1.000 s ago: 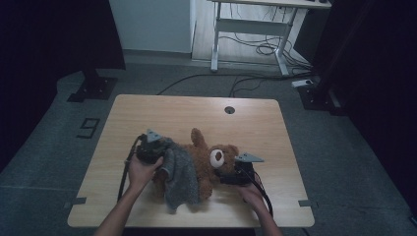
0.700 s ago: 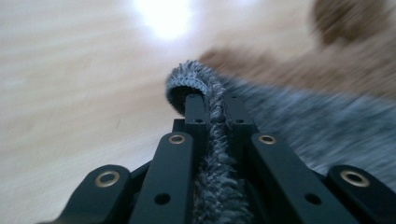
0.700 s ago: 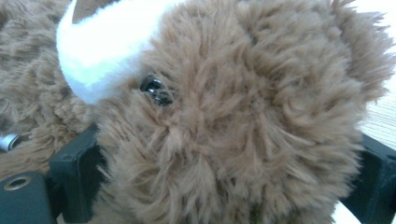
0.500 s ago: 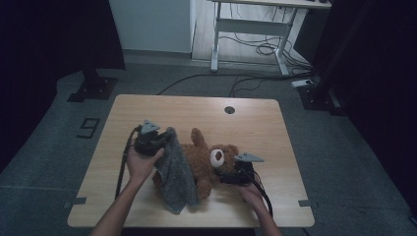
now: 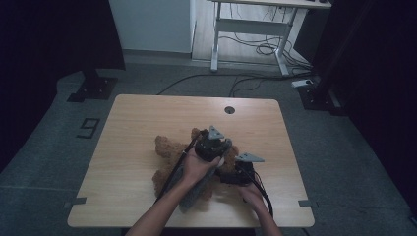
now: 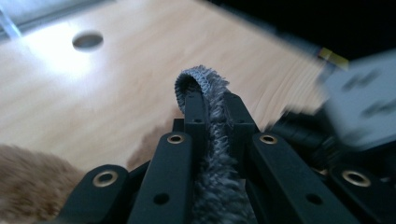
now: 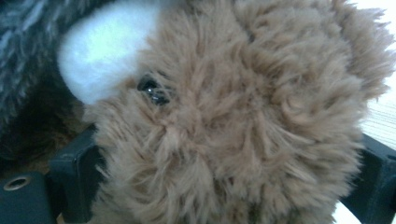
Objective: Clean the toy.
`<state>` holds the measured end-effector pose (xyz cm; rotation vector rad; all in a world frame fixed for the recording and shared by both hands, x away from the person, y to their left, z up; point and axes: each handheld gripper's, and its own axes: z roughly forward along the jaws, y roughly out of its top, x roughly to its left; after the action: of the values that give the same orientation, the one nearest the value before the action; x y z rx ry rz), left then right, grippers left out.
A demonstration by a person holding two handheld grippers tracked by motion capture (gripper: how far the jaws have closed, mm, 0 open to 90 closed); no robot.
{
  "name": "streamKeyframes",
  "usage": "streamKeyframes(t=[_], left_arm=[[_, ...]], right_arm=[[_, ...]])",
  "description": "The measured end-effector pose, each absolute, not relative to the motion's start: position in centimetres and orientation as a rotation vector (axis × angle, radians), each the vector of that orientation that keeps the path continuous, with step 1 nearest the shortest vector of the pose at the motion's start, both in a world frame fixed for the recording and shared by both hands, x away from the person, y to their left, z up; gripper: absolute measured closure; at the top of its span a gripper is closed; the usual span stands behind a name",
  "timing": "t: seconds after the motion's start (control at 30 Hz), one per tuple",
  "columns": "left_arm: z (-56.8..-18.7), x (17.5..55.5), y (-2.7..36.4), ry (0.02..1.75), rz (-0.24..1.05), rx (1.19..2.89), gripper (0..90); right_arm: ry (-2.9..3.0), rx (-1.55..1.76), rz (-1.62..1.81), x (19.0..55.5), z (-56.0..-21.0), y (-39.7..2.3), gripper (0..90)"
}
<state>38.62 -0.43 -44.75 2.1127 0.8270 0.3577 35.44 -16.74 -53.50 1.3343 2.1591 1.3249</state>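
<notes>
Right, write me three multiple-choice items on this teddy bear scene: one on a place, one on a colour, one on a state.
1. Where does the teddy bear lie?
A. on the wooden table
B. on the floor
C. on the white desk behind

2. What colour is the cloth in the left tool?
A. red
B. grey
C. yellow

3. How does the right tool stand?
A. empty, lifted high above the table
B. lying loose on the floor
C. with the bear's head between its jaws

Key: 1 A, the high view shows the bear on the tabletop. 2 B, the left gripper view shows a fuzzy grey cloth edge pinched between the jaws. 3 C, the right gripper view shows brown fur, an eye and the white muzzle between the two black jaws.
</notes>
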Motion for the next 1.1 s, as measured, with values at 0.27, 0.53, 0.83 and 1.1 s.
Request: streamKeyframes(t=[0.27, 0.53, 0.83, 1.1], left_arm=[[-46.6, 38.4, 5.3, 0.95, 0.474, 2.108, 82.5], [-46.7, 38.7, 11.0, 1.06, 0.478, 1.983, 82.4], [-47.3, 37.9, 16.8, 1.162, 0.538, 1.953, 82.4], [-49.2, 36.5, 20.9, 1.25, 0.597, 1.981, 82.3]], right_arm=[[2.181, 1.36, 1.297, 35.5, -54.0, -16.5, 6.2], [2.183, 1.331, 1.29, 35.3, -53.8, -16.2, 16.7], [2.205, 1.281, 1.312, 35.2, -53.7, -16.6, 28.6], [2.194, 1.282, 1.315, 35.1, -53.8, -16.6, 28.9]])
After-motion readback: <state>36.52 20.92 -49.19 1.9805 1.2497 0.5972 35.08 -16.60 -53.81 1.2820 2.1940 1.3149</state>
